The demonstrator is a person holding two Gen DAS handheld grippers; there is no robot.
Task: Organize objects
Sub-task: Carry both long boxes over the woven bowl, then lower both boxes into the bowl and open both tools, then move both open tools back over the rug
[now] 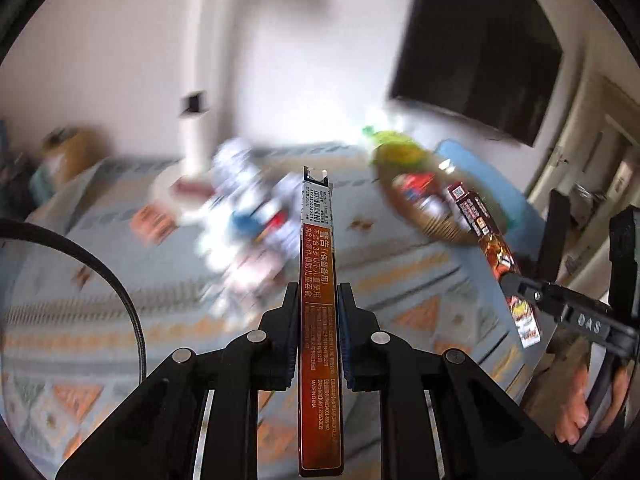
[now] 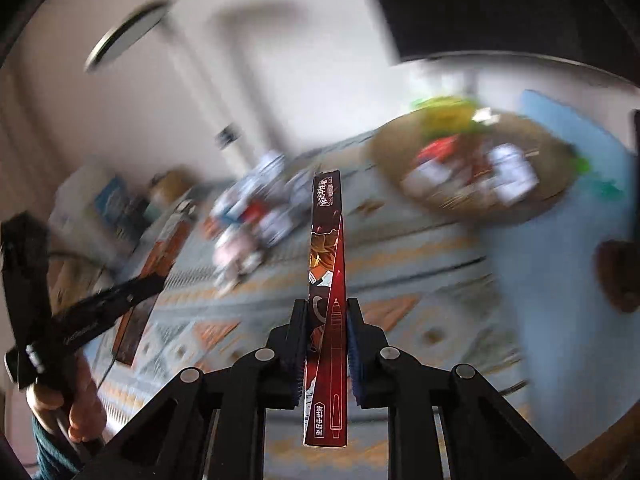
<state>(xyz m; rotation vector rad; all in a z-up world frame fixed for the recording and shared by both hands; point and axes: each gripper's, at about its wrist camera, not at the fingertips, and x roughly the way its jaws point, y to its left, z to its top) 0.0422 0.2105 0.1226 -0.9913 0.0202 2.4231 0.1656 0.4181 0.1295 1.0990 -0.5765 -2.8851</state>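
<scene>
The left gripper (image 1: pixel 318 300) is clamped on a slim orange-brown pen box (image 1: pixel 319 280), held edge-on so its narrow printed side with a barcode faces up and its far end juts out past the fingertips. The right gripper (image 2: pixel 327 312) grips a dark red pen box (image 2: pixel 326 264) with cartoon artwork and a pen outline, likewise edge-on and projecting forward. Beyond both, blurred, a woven basket (image 2: pixel 536 204) holding mixed packets lies ahead to the right, and loose white-and-blue packets (image 1: pixel 248 196) lie straight ahead.
</scene>
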